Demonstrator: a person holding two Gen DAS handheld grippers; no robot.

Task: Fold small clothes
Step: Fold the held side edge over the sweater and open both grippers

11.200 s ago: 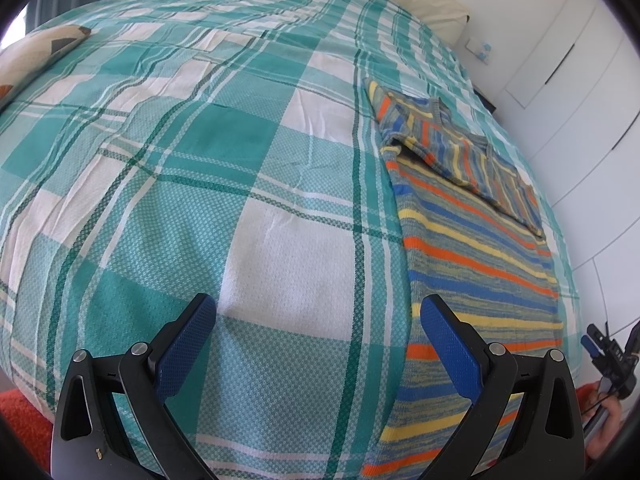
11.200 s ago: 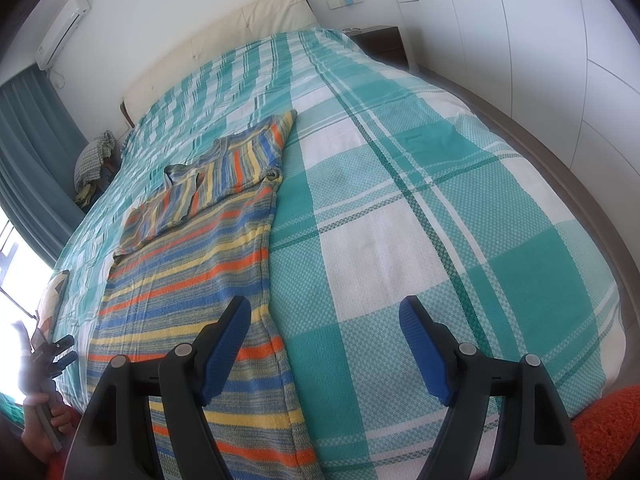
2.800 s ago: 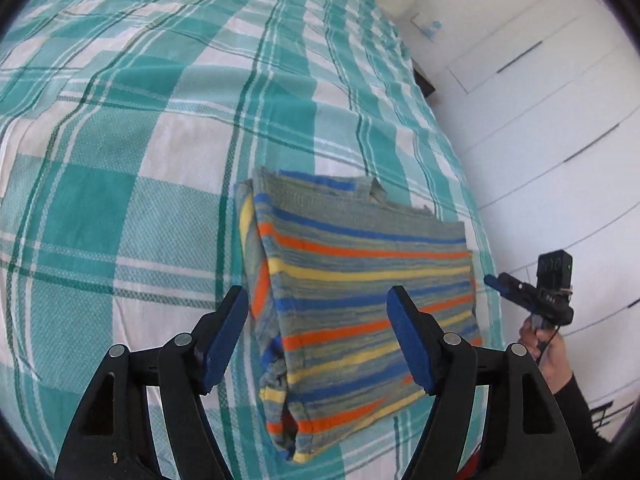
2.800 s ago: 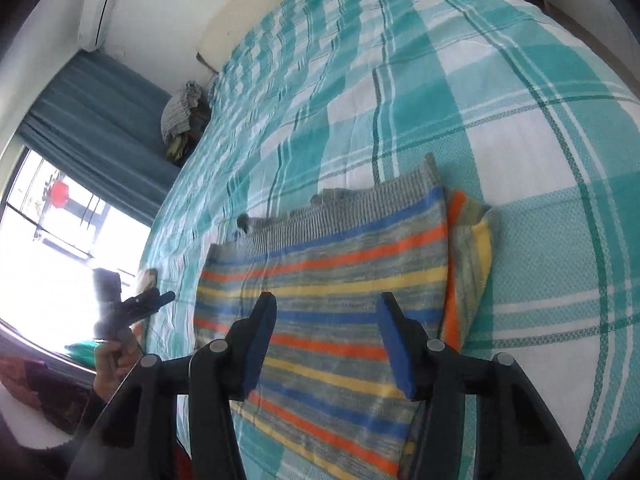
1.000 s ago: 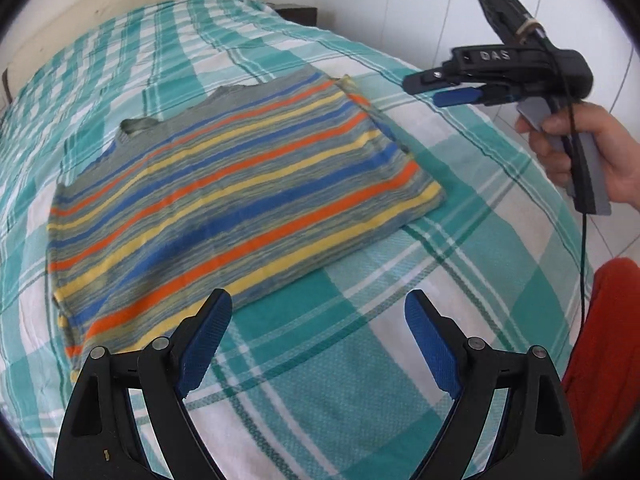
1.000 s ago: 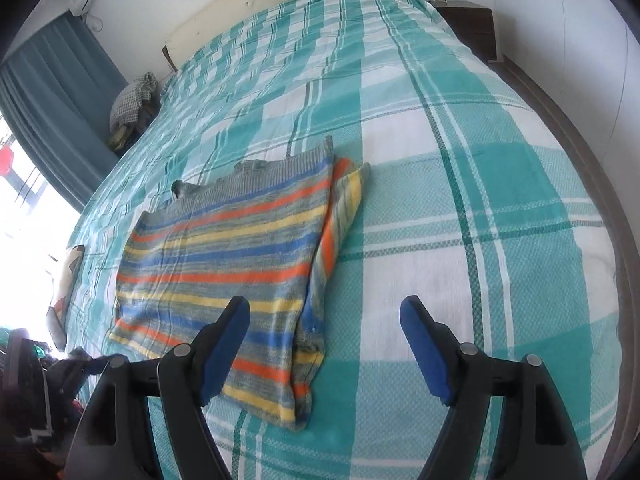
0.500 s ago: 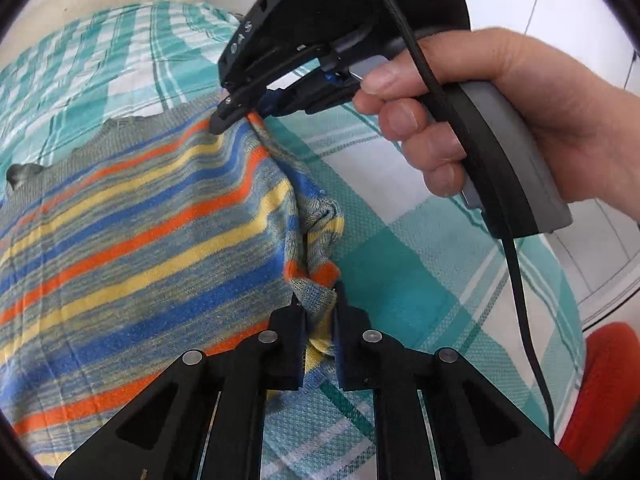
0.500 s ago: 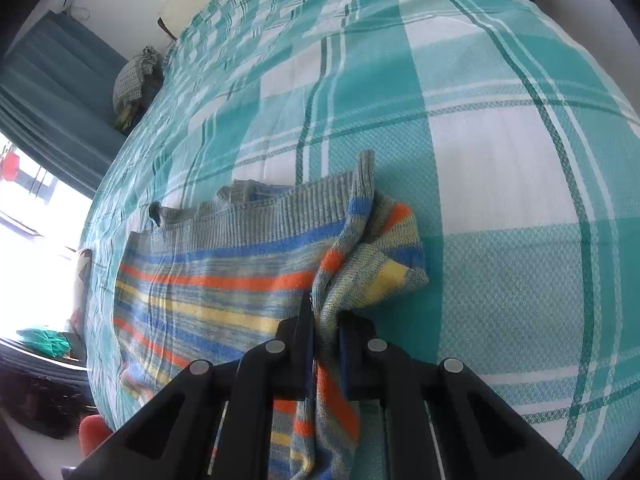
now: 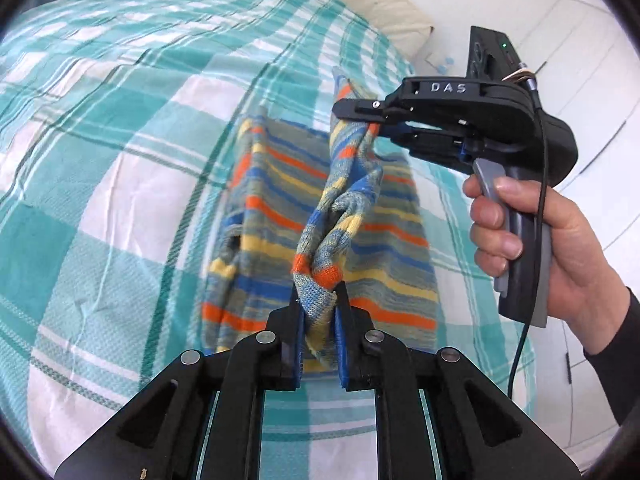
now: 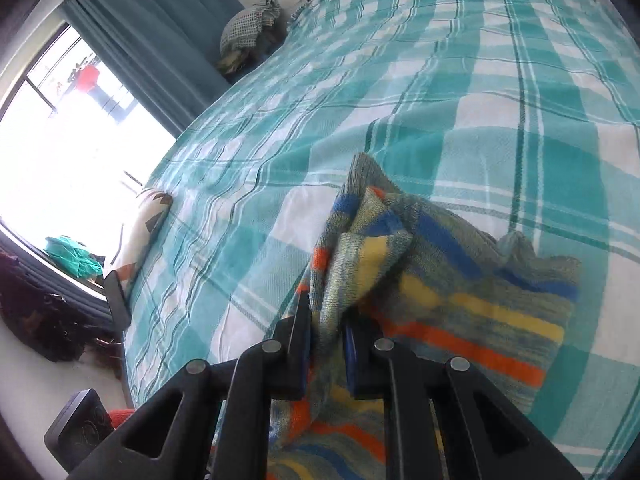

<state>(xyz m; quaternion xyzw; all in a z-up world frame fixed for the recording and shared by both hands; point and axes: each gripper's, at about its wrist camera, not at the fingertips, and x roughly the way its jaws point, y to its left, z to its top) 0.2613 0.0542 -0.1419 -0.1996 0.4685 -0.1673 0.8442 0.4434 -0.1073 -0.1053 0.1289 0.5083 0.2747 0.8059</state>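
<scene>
Teal-and-white checked bedspread [image 9: 120,184] covers the bed and serves as the work surface; a cream headboard [image 9: 384,8] and white wardrobe doors [image 9: 592,92] stand behind, a curtained window [image 10: 68,128] to the far side.

Striped knit garment [image 9: 272,216] lies partly folded on the spread, with one edge lifted clear of it and carried over the lower layers. Left gripper [image 9: 318,320] pinches one end of that lifted edge: both blue pads press on bunched knit. Right gripper [image 10: 326,332], held in the person's hand [image 9: 560,248], pinches the other end in the same way. Both sets of jaws have just been easing slightly wider, with cloth between them throughout.

Risks noted, as judgement:
- Grip margin. Each gripper holds a rolled bunch, not a flat hem. If the jaws slacken further, the knit may slide out mid-carry and the fold collapses.
- Twist. The raised edge between the two grippers is visibly twisted and rope-like. Laid down so, it would leave a ridge or a skewed edge.
- Drag. Loose lower layers may shift or ruck under the travelling edge, spoiling alignment.
- Uneven travel. One hand leading the other would set the fold askew.
</scene>
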